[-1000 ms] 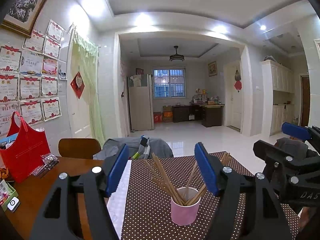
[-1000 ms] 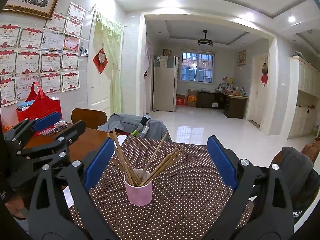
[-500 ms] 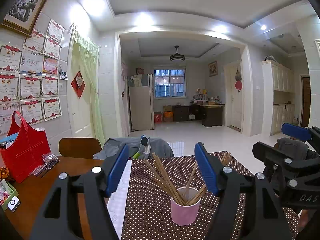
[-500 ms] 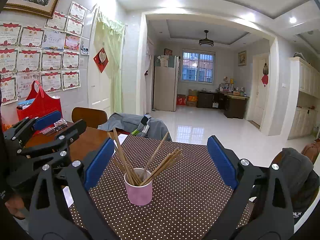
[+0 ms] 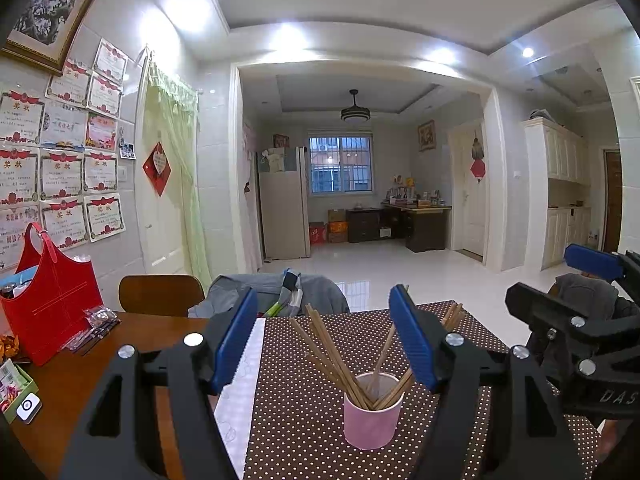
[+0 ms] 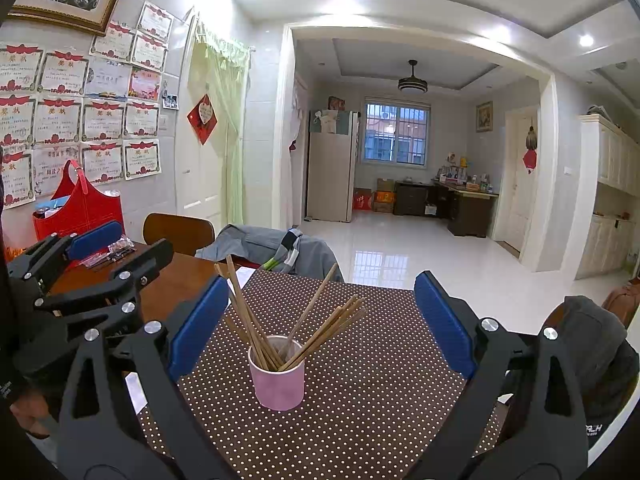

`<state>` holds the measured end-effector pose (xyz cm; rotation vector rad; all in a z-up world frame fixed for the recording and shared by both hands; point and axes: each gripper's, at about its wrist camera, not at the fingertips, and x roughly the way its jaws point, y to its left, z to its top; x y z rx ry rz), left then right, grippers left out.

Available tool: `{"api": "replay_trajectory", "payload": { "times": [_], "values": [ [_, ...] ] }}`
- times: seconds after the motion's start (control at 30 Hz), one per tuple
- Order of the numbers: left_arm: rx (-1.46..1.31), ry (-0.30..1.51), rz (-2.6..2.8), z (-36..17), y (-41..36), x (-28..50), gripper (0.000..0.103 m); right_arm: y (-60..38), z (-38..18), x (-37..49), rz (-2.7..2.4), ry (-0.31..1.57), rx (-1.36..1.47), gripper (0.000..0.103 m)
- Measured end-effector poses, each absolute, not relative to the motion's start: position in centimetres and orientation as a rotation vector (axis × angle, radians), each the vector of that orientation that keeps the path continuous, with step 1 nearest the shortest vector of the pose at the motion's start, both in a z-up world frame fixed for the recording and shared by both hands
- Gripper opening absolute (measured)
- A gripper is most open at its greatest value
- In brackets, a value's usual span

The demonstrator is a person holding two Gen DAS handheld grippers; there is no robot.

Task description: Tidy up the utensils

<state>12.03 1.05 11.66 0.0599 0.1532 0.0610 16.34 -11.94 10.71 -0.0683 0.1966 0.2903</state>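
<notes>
one bench [image 5: 168,332] carries one dotted brown cloth [image 6: 360,380]. two grippers, left gripper [image 5: 324,344] and right gripper [image 6: 320,328], both wide apart and empty. one pink cup [image 6: 277,380] stands on the cloth, holding about ten wooden chopsticks [image 6: 320,332].

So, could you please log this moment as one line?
left gripper: open | right gripper: open | chopsticks: in pink cup | dotted cloth: under cup

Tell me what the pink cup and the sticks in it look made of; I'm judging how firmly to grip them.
Pink cup: probably paper, going by its matte wall, thin rim and whitish inside; thin plastic is possible. Chopsticks: apparently bamboo or wood, being tan, dull and slender, splayed loosely. Both likely light, and the cup looks crushable.
</notes>
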Motion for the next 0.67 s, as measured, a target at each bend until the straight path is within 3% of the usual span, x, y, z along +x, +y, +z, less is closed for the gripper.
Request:
{"api": "replay_trajectory", "payload": {
  "times": [0.67],
  "values": [
    [0.056, 0.162, 0.062, 11.68, 1.63, 11.83, 0.067, -12.08, 10.40, 16.82, 0.285, 0.208, -0.061, 0.092]
  ]
}}
